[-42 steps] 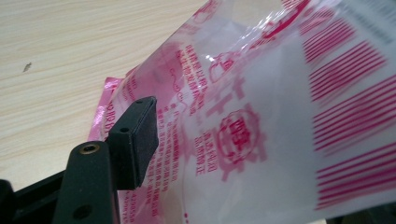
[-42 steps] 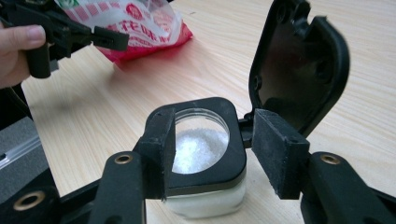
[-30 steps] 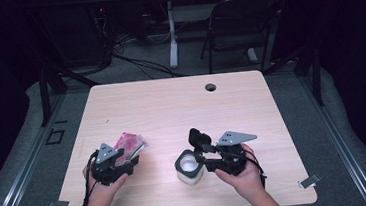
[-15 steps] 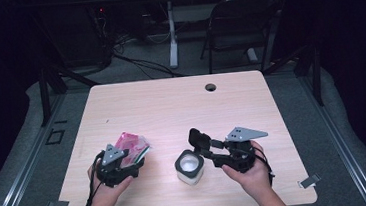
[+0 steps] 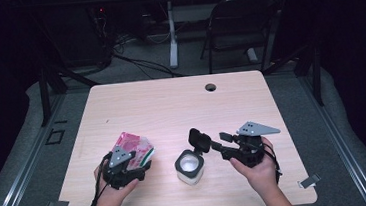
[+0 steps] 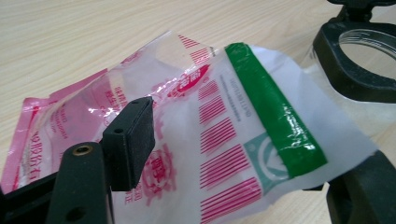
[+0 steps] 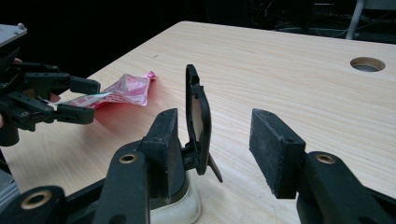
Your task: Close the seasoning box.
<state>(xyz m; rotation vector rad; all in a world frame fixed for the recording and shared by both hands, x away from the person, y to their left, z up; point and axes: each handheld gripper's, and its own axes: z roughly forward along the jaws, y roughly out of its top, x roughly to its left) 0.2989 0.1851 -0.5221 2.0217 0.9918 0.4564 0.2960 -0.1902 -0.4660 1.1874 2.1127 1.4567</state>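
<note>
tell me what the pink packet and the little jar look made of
Pink packet: thin glossy plastic film, judging by its creases, glare and see-through patches, printed in pink with a green strip. Jar: a translucent whitish body, probably plastic, with a black flip lid of matte, rigid-looking plastic.

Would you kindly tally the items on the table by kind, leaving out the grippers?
Plastic packet: 1
Jar with flip lid: 1
Total: 2
</note>
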